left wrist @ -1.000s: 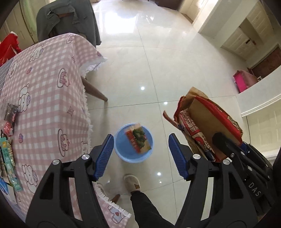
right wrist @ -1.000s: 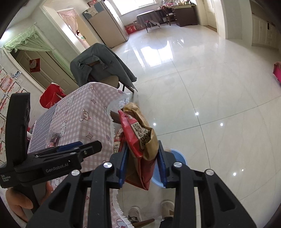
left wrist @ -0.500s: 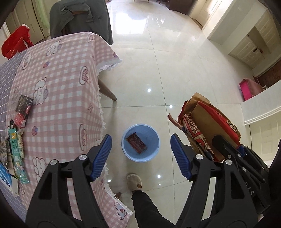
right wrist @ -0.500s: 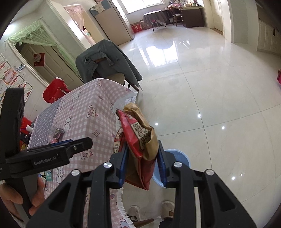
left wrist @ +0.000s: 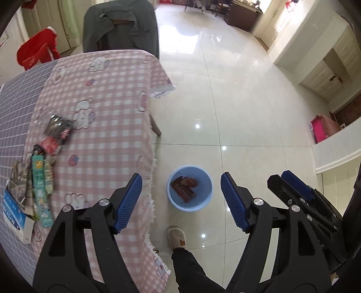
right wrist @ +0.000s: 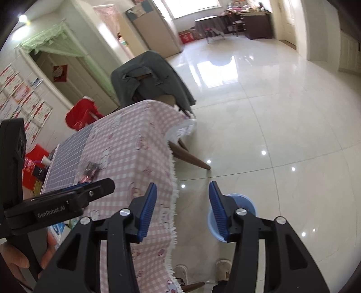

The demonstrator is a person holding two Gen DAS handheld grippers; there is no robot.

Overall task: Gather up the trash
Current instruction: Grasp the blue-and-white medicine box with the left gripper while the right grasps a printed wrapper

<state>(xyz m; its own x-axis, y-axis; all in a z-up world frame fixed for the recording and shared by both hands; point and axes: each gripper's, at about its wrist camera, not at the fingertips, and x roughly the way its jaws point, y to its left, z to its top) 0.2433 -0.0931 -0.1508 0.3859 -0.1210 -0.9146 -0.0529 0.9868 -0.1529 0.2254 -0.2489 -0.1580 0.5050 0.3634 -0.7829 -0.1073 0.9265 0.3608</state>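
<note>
We see a glossy cream tile floor [right wrist: 259, 126] mirroring a bright window [right wrist: 191, 8]. A grey jacket [right wrist: 149, 76] drapes a chair behind the pink checked tablecloth [left wrist: 108, 101]. Cream cabinet doors [left wrist: 327, 74] line one wall.

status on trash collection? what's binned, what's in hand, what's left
Done: red wrappers lie in the blue bin on the floor. In hand: nothing; the right gripper has just been opening and is empty, as is the left gripper. Left: several packets remain on the pink checked tablecloth.

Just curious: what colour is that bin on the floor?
Light blue bin; left wrist view shows it best.
</note>
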